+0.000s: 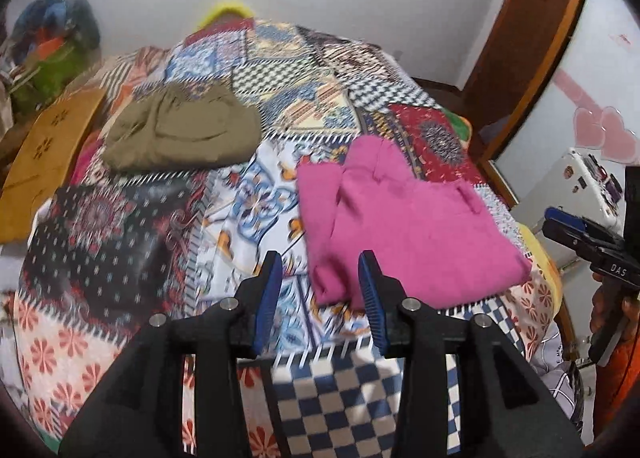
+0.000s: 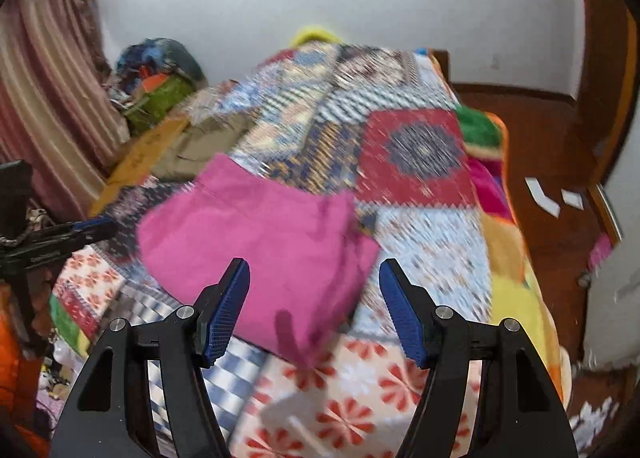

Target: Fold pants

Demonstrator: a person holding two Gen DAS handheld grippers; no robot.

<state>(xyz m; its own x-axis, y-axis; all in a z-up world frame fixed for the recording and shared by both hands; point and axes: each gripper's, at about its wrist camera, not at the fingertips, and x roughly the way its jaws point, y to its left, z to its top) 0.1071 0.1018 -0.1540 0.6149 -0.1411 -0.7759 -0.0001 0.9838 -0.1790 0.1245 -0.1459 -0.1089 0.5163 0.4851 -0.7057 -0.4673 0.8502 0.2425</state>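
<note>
Folded pink pants [image 1: 404, 226] lie on the patchwork bedspread [image 1: 248, 194], right of centre in the left wrist view. They fill the middle of the right wrist view as pink pants [image 2: 260, 242]. My left gripper [image 1: 320, 290] hangs above the pants' near left corner, open, with nothing between its blue pads. My right gripper [image 2: 314, 298] hovers over the near edge of the pants, open and empty. The right gripper also shows at the right edge as a black and blue tool [image 1: 584, 234]. Folded olive pants [image 1: 180, 134] lie further back on the left.
A tan board [image 1: 48, 162] leans at the bed's left side, with a pile of bags [image 1: 52, 58] behind it. A wooden door frame [image 1: 532, 38] and brown floor [image 2: 552, 162] lie to the right. A striped curtain [image 2: 48, 106] hangs at the left.
</note>
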